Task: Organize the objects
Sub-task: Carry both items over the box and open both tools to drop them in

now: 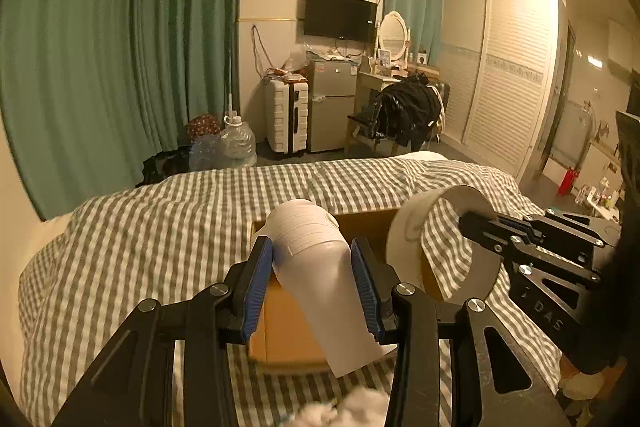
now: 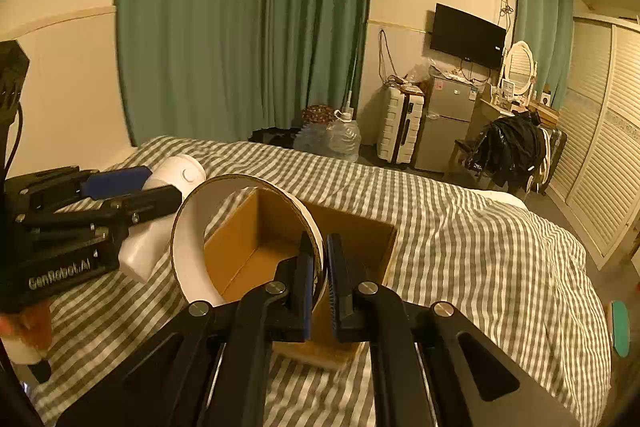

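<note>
Box [image 2: 304, 251], cardboard, open-topped, on the bed [image 2: 460, 227]: it lies straight ahead of and below both my jaws, empty as far as I can see into it.

Left gripper [image 1: 312, 279]: jaws closed about halfway, blue pads pressed on either flank of a white bottle [image 1: 316, 259]. Bottle's long axis runs along my fingers and tilts away, cap end forward and up, base end toward me. It hangs over the box's left near edge in the left view; from the right view it sits left of the box, over the striped cover.

Right gripper [image 2: 320, 287]: jaws nearly together, pinching the wall of a tape roll [image 2: 224, 227], one finger inside the ring and one outside. Roll stands on edge, its open face turned toward my left, its hole framing the box interior. It hangs directly above the opening.

Relation that matters: the roll is already over the box mouth, so my right hand is the nearer; I judge a short lowering and release would seat it. The bottle needs a shift rightward first.
</note>
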The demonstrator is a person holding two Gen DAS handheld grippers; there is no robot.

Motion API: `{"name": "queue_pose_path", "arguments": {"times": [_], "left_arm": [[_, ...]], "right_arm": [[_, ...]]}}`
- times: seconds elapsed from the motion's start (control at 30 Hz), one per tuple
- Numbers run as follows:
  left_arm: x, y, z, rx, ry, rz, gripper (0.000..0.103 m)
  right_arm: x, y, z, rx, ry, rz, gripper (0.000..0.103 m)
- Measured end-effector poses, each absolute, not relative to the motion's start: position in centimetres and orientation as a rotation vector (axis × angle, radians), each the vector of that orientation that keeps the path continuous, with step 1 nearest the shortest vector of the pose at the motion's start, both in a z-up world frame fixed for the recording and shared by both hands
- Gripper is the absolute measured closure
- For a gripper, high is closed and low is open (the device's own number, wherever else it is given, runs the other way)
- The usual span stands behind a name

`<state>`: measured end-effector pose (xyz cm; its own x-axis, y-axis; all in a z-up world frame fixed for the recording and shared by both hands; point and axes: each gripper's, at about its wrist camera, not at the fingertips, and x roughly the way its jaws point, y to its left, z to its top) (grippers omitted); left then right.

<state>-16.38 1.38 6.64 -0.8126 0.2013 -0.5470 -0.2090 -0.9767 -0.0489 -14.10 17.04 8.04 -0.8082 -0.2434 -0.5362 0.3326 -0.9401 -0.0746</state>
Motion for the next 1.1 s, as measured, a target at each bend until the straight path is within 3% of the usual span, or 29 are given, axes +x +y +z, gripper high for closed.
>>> {"name": "queue_pose_path", "arguments": {"times": [0.3,0.6,0.67,0.73,0.8,0.87,0.93,1.1], "left_arm": [[-24.2,2.6,1.2,-0.934,0.07,2.747,0.061],[-26.4,2.4,-4.2,-1.071,0.031,2.632,0.061],[-26.0,2.6,-4.6,-1.088,0.025,2.611,0.061],[-25.5,2.6,-4.4,-1.091,0.001,2.602,0.058],[-24.6,2.3,-4.1,-1.083,-0.003,2.614,0.047],[-23.5,1.9,-3.6,-1.076,-0.012,2.638,0.031],[-22.3,1.3,-3.0,-1.068,-0.04,2.645,0.024],[-18.7,-0.4,-0.6,-1.055,-0.068,2.707,0.021]], "right_arm": [[-23.8,16.4,4.1,0.904,0.239,-2.725,0.097],[-28.3,16.3,-3.2,1.107,0.221,-2.661,0.096],[-28.2,16.5,-3.8,1.122,0.195,-2.629,0.091],[-28.1,16.6,-3.8,1.131,0.186,-2.615,0.057],[-27.8,17.0,-3.6,1.117,0.174,-2.63,0.044],[-26.6,17.4,-3.1,1.092,0.156,-2.643,0.044],[-25.3,17.9,-2.4,1.073,0.13,-2.648,0.036],[-21.5,19.0,-0.3,1.043,0.106,-2.674,0.031]]}}
